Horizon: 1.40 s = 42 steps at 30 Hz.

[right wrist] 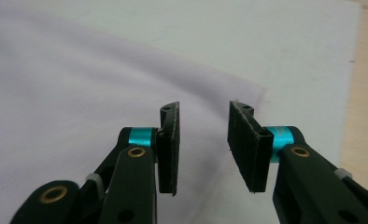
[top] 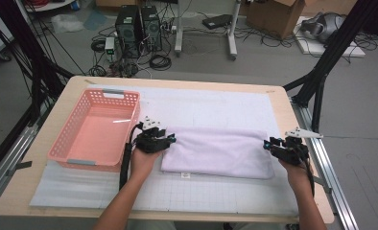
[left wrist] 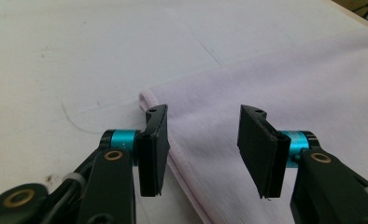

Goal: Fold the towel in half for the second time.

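A pale lilac towel [top: 219, 152], folded into a long rectangle, lies flat on the white mat [top: 211, 108] in the middle of the table. My left gripper [top: 167, 139] hovers at the towel's left end, open; in the left gripper view its jaws straddle the towel's [left wrist: 285, 79] near-left corner edge with a gap on both sides of the left gripper [left wrist: 203, 149]. My right gripper [top: 268, 143] is at the towel's right end, open. In the right gripper view the towel [right wrist: 79, 88] lies below and beyond the right gripper [right wrist: 203, 147], with nothing pinched.
A pink plastic basket [top: 97, 128] stands on the left part of the table, close beside my left hand. Wooden table edge [top: 288, 108] runs along the right. Computers, cables and a cardboard box are on the floor beyond the table.
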Motion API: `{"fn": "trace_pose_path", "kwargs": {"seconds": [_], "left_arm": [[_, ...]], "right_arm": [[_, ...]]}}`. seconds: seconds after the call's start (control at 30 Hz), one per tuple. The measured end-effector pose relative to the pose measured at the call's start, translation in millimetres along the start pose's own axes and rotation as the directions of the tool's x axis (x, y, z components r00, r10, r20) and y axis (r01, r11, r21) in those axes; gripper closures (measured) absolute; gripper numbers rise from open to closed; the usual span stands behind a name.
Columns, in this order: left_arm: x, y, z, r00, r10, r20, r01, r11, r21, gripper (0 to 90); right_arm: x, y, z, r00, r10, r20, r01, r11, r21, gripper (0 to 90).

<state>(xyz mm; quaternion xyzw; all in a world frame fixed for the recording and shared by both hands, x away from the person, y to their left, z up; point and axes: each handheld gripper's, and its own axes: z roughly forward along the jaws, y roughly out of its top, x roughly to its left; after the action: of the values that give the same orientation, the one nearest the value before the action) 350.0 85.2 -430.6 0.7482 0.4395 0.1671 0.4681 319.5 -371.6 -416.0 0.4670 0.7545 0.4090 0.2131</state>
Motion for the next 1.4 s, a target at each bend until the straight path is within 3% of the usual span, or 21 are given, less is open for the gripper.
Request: {"fn": "trace_pose_path", "kwargs": {"seconds": [0.07, 0.2, 0.33, 0.4, 0.47, 0.63, 0.73, 0.87, 0.9, 0.93, 1.0, 1.1, 1.27, 1.4], "left_arm": [[-4.8, -5.2, -7.5, 0.9994, 0.004, 0.034, -0.003, 0.9996, -0.027, 55.8], [-13.6, -13.7, -13.1, 0.9955, 0.033, 0.089, -0.033, 0.9994, 0.003, 62.2], [-18.6, -28.4, -17.9, 0.9914, 0.038, 0.125, -0.044, 0.9981, 0.044, 65.3], [-19.2, -38.3, -20.3, 0.991, 0.041, 0.127, -0.05, 0.996, 0.073, 65.8], [-18.5, -43.0, -25.8, 0.9913, 0.031, 0.128, -0.039, 0.9974, 0.06, 66.7], [-20.8, -50.2, -37.0, 0.9904, 0.062, 0.124, -0.07, 0.9953, 0.066, 68.1], [-19.6, -52.0, -42.8, 0.991, 0.054, 0.122, -0.062, 0.9965, 0.056, 67.4], [-14.0, -48.0, -49.9, 0.9896, 0.023, 0.142, -0.021, 0.9996, -0.018, 54.6], [-14.0, -48.0, -49.9, 0.9896, 0.023, 0.142, -0.021, 0.9996, -0.018, 51.6], [-12.1, -46.6, -52.6, 0.9872, 0.021, 0.158, -0.01, 0.9974, -0.071, 46.8], [-10.8, -45.9, -55.0, 0.9865, 0.021, 0.163, -0.004, 0.9951, -0.099, 42.1], [-10.8, -44.3, -57.2, 0.9871, 0.012, 0.159, 0.008, 0.9918, -0.128, 32.4], [-10.9, -42.7, -58.1, 0.9886, 0.032, 0.147, -0.009, 0.9879, -0.155, 18.8], [-9.6, -42.2, -58.1, 0.9881, 0.024, 0.152, 0.001, 0.9867, -0.162, 17.6]], "right_arm": [[9.4, -7.1, -5.8, 0.9991, -0.026, -0.032, 0.026, 1.0, 0.001, 63.7], [22.0, -25.9, -10.0, 0.9956, -0.037, -0.087, 0.04, 0.999, 0.027, 64.8], [28.6, -39.8, -11.0, 0.9907, -0.041, -0.13, 0.052, 0.995, 0.08, 65.9], [29.2, -44.2, -14.4, 0.9912, -0.041, -0.126, 0.053, 0.994, 0.094, 66.3], [28.9, -48.2, -18.8, 0.992, -0.037, -0.12, 0.049, 0.994, 0.1, 66.5], [31.1, -55.9, -29.7, 0.9946, -0.05, -0.091, 0.059, 0.993, 0.103, 67.3], [32.0, -56.2, -35.8, 0.995, -0.049, -0.086, 0.058, 0.994, 0.095, 66.0], [31.4, -51.7, -46.7, 0.9955, -0.015, -0.094, 0.016, 1.0, 0.014, 56.0], [31.4, -50.1, -48.8, 0.9957, -0.01, -0.092, 0.009, 1.0, -0.008, 52.7], [31.6, -48.4, -50.6, 0.9963, -0.001, -0.086, -0.002, 0.999, -0.034, 48.8], [31.7, -46.6, -51.7, 0.9962, 0.015, -0.086, -0.02, 0.998, -0.055, 45.1], [32.5, -44.3, -51.4, 0.9975, 0.022, -0.067, -0.026, 0.997, -0.068, 37.6], [34.0, -42.4, -48.7, 0.9993, 0.007, -0.037, -0.01, 0.997, -0.08, 24.1], [34.4, -42.0, -47.1, 0.9994, 0.008, -0.033, -0.011, 0.996, -0.09, 19.8]]}}
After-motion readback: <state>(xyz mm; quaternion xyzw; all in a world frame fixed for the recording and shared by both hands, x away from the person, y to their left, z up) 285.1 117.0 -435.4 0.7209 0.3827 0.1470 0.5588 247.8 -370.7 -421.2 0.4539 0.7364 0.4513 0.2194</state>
